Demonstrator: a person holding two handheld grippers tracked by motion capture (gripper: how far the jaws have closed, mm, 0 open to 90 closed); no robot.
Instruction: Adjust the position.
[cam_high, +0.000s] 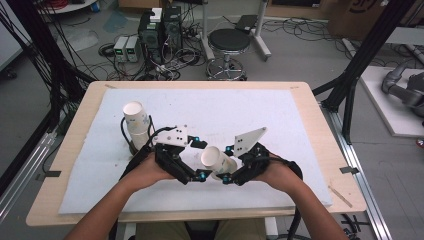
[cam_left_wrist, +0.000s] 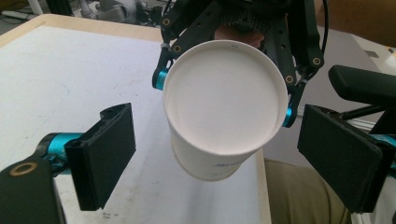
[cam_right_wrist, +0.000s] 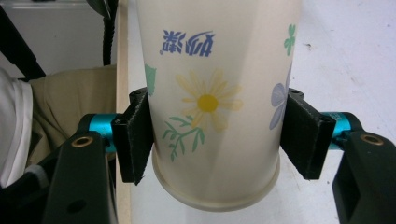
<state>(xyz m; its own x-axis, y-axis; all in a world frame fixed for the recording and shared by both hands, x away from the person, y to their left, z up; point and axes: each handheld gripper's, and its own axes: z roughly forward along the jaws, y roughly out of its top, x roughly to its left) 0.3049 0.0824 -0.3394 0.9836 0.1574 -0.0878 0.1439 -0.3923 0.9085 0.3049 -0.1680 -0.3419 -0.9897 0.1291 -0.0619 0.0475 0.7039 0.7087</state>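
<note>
One paper cup (cam_right_wrist: 215, 107) | blue print, unreadable | daisy motif | clamped by right gripper (cam_right_wrist: 217, 140)

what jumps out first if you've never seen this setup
A white paper cup printed with flowers is clamped in the right hand-held gripper just above the near middle of the white padded mat. The left hand-held gripper faces its round bottom with jaws wide and touching nothing. A stack of white paper cups stands at the mat's left.

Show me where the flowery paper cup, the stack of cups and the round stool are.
Flowery paper cup (cam_right_wrist: 208, 102): right gripper view, on the yellow daisy on its side.
Stack of cups (cam_high: 136, 117): high view, on the top cup's side.
Round stool (cam_high: 228, 40): high view, on the black seat.
</note>
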